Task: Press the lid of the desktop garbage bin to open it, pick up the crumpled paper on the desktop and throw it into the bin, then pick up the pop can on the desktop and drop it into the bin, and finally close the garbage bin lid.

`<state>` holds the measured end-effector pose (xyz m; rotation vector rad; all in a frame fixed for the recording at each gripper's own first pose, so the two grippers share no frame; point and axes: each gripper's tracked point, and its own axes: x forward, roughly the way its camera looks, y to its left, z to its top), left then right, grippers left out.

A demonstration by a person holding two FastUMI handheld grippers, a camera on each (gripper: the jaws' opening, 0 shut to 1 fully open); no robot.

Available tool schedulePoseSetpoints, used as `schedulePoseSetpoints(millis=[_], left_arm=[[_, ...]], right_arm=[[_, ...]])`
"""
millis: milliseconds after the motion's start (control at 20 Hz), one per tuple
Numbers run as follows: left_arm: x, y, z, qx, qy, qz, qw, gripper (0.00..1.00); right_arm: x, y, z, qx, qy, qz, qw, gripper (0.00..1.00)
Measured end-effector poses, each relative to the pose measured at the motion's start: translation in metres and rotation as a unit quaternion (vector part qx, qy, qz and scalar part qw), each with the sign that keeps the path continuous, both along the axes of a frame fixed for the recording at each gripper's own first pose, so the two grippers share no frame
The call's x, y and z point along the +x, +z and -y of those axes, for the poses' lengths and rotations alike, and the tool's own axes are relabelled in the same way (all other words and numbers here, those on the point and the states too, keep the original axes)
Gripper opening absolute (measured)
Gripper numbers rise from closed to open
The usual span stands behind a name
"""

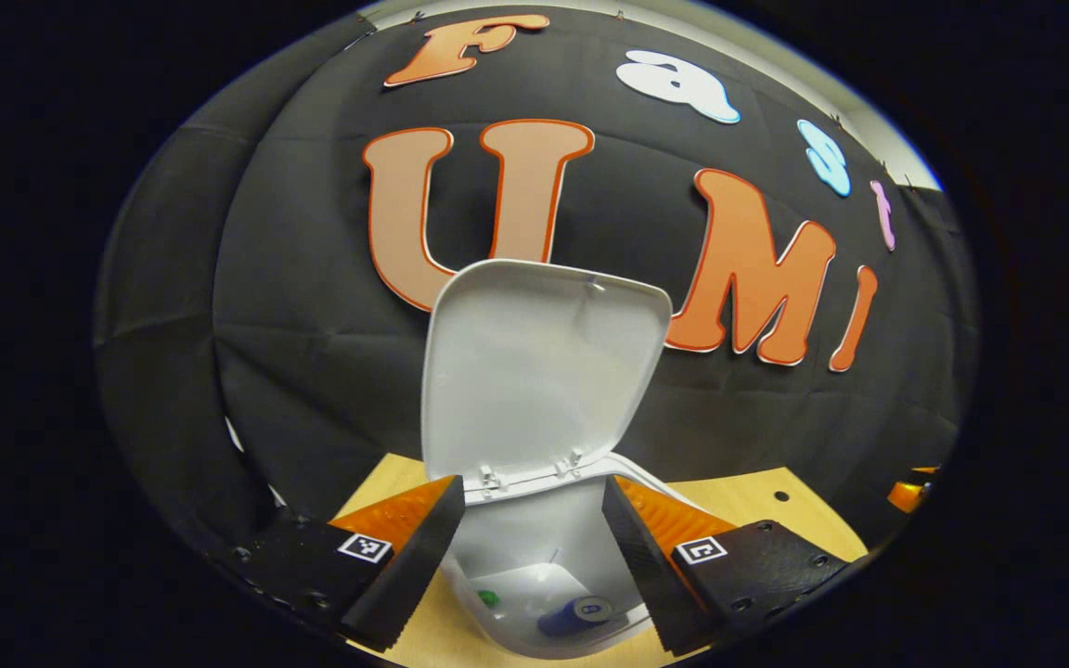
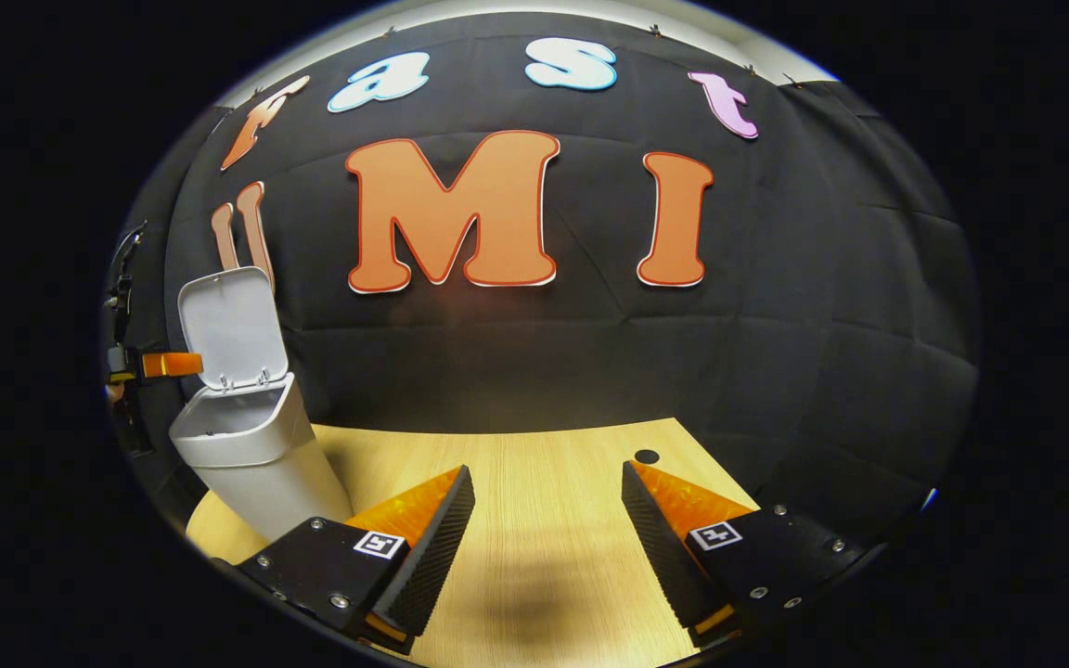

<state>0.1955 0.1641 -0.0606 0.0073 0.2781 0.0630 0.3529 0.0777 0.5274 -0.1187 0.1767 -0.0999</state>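
The white desktop bin (image 1: 534,529) stands right under my left gripper (image 1: 533,487), which is open and empty above its mouth. The lid (image 1: 539,371) stands upright and open. Inside the bin lie the blue pop can (image 1: 576,614), something pale that may be the crumpled paper (image 1: 534,580), and a small green bit (image 1: 488,598). In the right gripper view the bin (image 2: 256,455) stands at the far left with its lid (image 2: 233,325) up, and part of the left gripper (image 2: 168,364) shows beside the lid. My right gripper (image 2: 546,473) hangs open and empty over bare table.
The light wooden table (image 2: 534,538) runs to the black cloth wall behind. A small dark hole (image 2: 646,456) sits in the tabletop near the back edge. At the right rim of the left gripper view an orange part (image 1: 910,492) shows, probably the other gripper.
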Motion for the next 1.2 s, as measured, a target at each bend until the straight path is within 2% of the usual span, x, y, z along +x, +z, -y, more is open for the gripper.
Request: schedulePoseSetpoints(millis=[50,100,150,350,500,600,700,850,900,950,1050,1100,1150,1200], left_arm=[[0.002,0.012,-0.006,0.013,0.006,0.015,1.0,0.95],[-0.003,0.023,-0.005,0.026,0.005,0.026,0.999,0.94],[-0.005,0.035,-0.003,0.04,0.0,0.035,0.999,0.94],[0.0,0.08,-0.002,0.119,-0.005,0.058,0.991,0.94],[0.011,0.115,0.02,0.095,-0.045,0.072,0.992,0.93],[0.025,0.137,0.023,0.094,-0.058,0.077,0.991,0.92],[0.042,0.152,0.023,0.1,-0.062,0.068,0.991,0.91],[0.071,0.166,0.025,0.062,-0.066,0.058,0.994,0.91],[0.08,0.172,0.025,0.047,-0.069,0.058,0.995,0.92],[0.089,0.174,0.023,0.034,-0.068,0.055,0.996,0.92],[0.104,0.172,0.016,0.013,-0.06,0.04,0.997,0.92],[0.111,0.168,0.011,0.011,-0.056,0.031,0.998,0.92],[0.116,0.166,0.008,0.012,-0.059,0.026,0.998,0.94],[0.118,0.159,0.005,0.019,-0.057,0.017,0.998,0.93]], right_arm=[[0.001,0.0,-0.001,0.0,0.001,0.0,1.0,1.0],[0.001,0.0,-0.001,0.002,0.002,-0.001,1.0,1.0],[0.001,0.001,-0.001,0.003,0.002,-0.001,1.0,0.95],[0.004,0.0,-0.001,0.006,0.003,-0.004,1.0,0.96],[0.005,0.003,-0.003,0.013,0.006,-0.001,1.0,0.95],[0.005,0.004,-0.002,0.017,0.007,-0.001,1.0,0.96],[0.004,0.005,-0.001,0.024,0.006,0.0,1.0,0.96],[0.005,0.007,0.003,0.034,0.002,0.001,0.999,0.95],[0.005,0.007,0.006,0.037,0.0,0.001,0.999,1.0],[0.005,0.007,0.008,0.041,-0.003,0.0,0.999,0.95],[0.004,0.007,0.014,0.045,-0.009,0.0,0.999,0.95],[0.004,0.007,0.017,0.046,-0.012,-0.001,0.999,1.0],[0.003,0.006,0.019,0.047,-0.016,-0.001,0.999,0.96],[0.003,0.006,0.021,0.049,-0.019,-0.002,0.999,0.96]])
